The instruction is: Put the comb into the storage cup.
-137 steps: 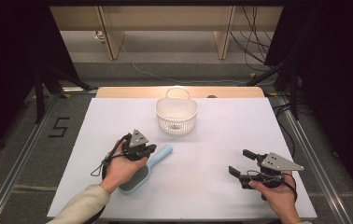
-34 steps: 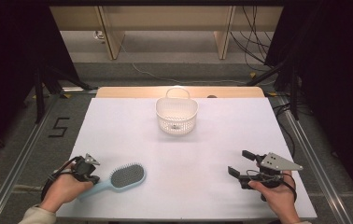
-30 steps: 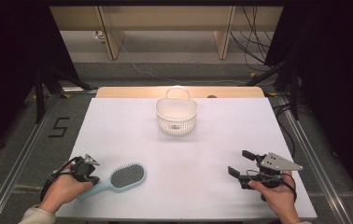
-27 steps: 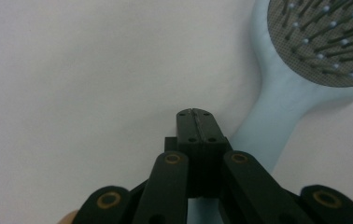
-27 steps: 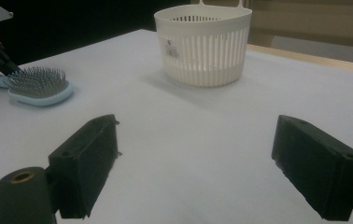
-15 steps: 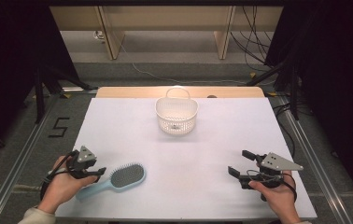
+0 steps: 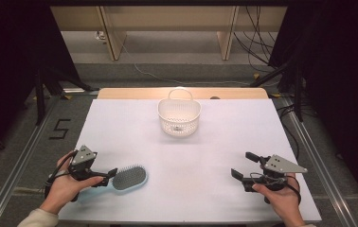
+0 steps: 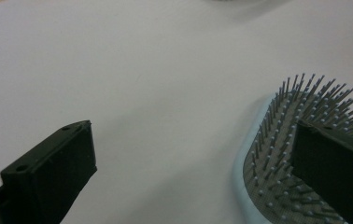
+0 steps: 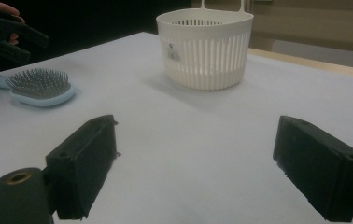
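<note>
White sheeting covers the tabletop (image 7: 215, 156), with dark curtains at both sides of the high view and a bare floor beyond. At the lower left of that view the left tongs (image 7: 105, 174) stand wide, apart from the pale blue hairbrush (image 7: 129, 177), which lies bristles up just beside their tips; in the left gripper view one jaw sits over the bristle pad (image 8: 286, 154) and the other over bare sheet. A good grasp, I judge, means shifting sideways so that the jaws straddle the brush's rim or its handle, low to the sheet, rather than pinching bristles, which would likely slip. At the lower right, the right tongs (image 7: 243, 167) rest well apart from the brush, jaws also wide and empty. Farther up, at the centre, stands the white slatted basket (image 7: 179, 118), a likely destination; the sheet between brush and basket lies free of obstacles.
</note>
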